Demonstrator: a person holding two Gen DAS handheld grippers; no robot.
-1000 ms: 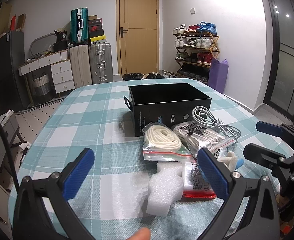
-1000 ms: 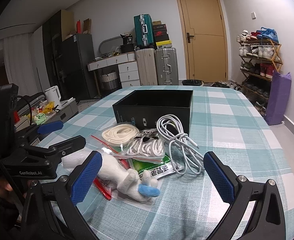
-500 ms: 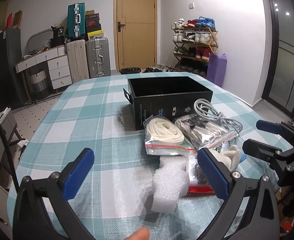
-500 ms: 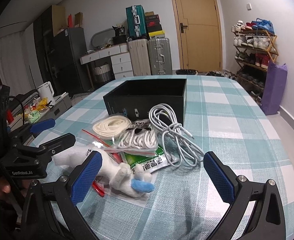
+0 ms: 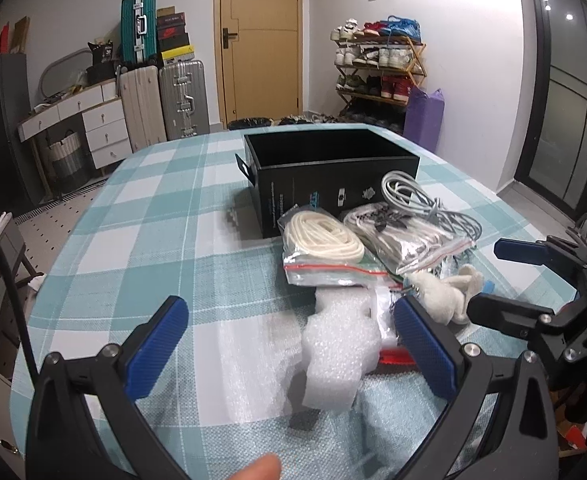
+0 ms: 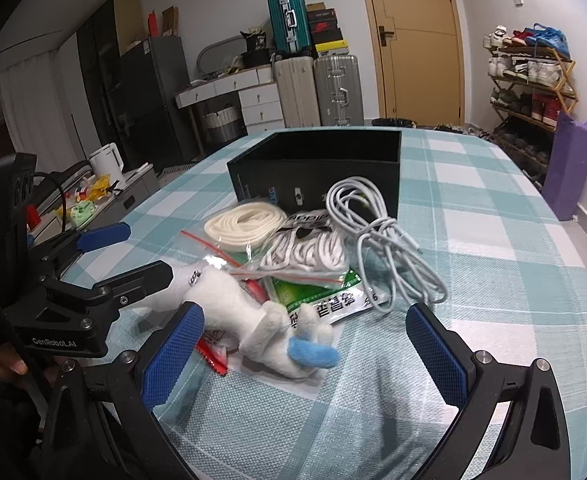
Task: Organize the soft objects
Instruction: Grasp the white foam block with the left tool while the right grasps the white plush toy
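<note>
An open black box (image 5: 325,168) (image 6: 317,168) stands mid-table. In front of it lie a bagged cream cord (image 5: 321,240) (image 6: 245,226), a bagged white cord (image 5: 397,236) (image 6: 305,248), a loose grey cable (image 5: 425,200) (image 6: 381,240), a white plush toy (image 6: 249,316) (image 5: 441,292) with a blue tip, and a white foam piece (image 5: 337,352). My left gripper (image 5: 293,352) is open, just before the foam. My right gripper (image 6: 301,360) is open, with the plush between its fingers.
The table has a teal checked cloth (image 5: 153,216). A green-printed packet (image 6: 321,296) and a red-edged bag lie under the pile. Suitcases (image 5: 165,96), drawers and a shoe rack (image 5: 377,64) stand beyond the table.
Both grippers have moved forward and lower toward the pile. The foam and the plush now sit closer between the fingers. Both stay open.
</note>
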